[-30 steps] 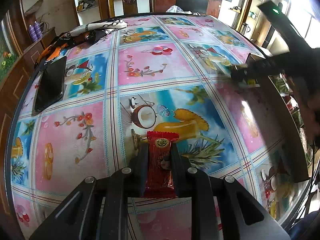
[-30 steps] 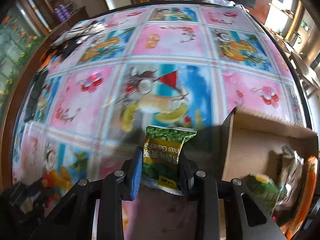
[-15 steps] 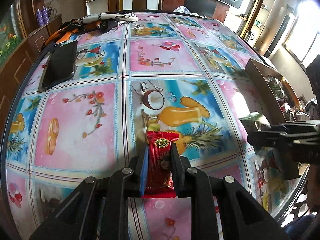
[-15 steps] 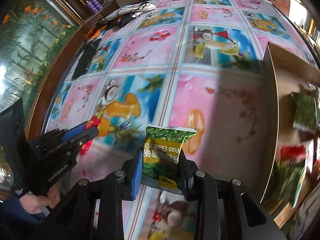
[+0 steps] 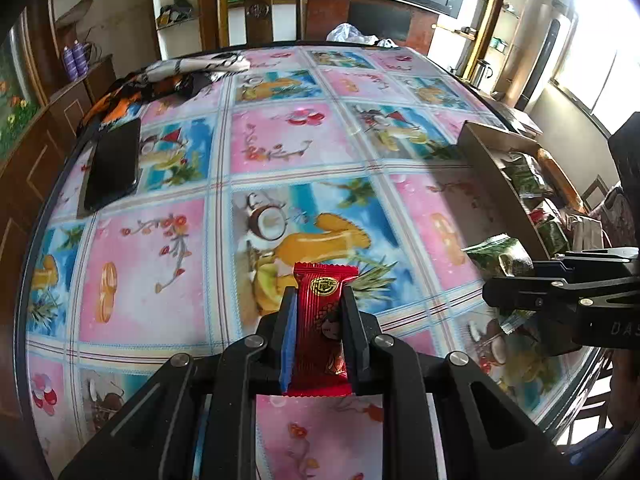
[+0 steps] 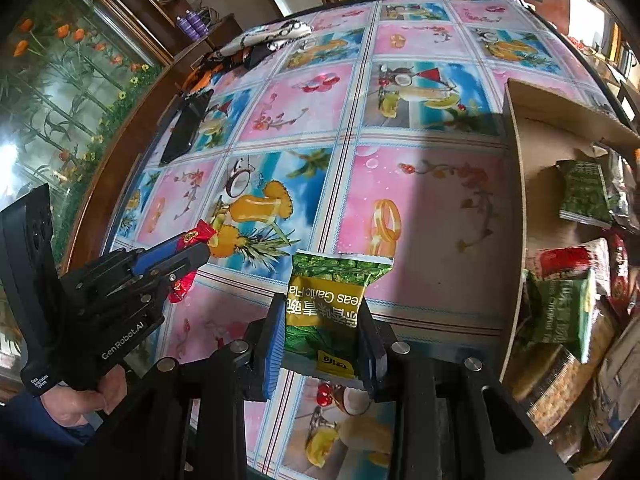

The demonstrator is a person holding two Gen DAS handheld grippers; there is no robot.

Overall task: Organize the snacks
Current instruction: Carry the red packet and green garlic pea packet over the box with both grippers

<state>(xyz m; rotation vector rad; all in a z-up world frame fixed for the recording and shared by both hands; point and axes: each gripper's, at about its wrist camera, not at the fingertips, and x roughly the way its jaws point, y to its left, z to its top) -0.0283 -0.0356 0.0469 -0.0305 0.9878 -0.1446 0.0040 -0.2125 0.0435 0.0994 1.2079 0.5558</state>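
- Since a second ago, the right gripper [image 6: 322, 316] has swung from over the cardboard box's near corner to the left, so the box [image 6: 514, 208] now sits along the right edge of its view and the left gripper [image 6: 188, 258] shows at lower left.
- Both grippers hang above the round table [image 5: 280, 148], which is covered by a patterned cloth of fruit and drink pictures.
- Left gripper [image 5: 318, 320]: its jaws are clamped on a red snack packet [image 5: 322, 320], held upright with the crimped top edge poking out past the fingertips.
- Right gripper: its jaws are clamped on a green peas packet [image 6: 328, 304], also upright, printed text upside down to the camera.
- Inside the open box lie several more packets, green [image 6: 584, 192] and red [image 6: 568, 258]; those at the far right are blurred and hard to tell apart.
- A person's hand [image 6: 80, 398] grips the left tool's handle.
- A dark phone [image 5: 112, 164] lies flat near the table's left edge, and a patterned cloth bundle [image 5: 180, 74] rests at the far rim.
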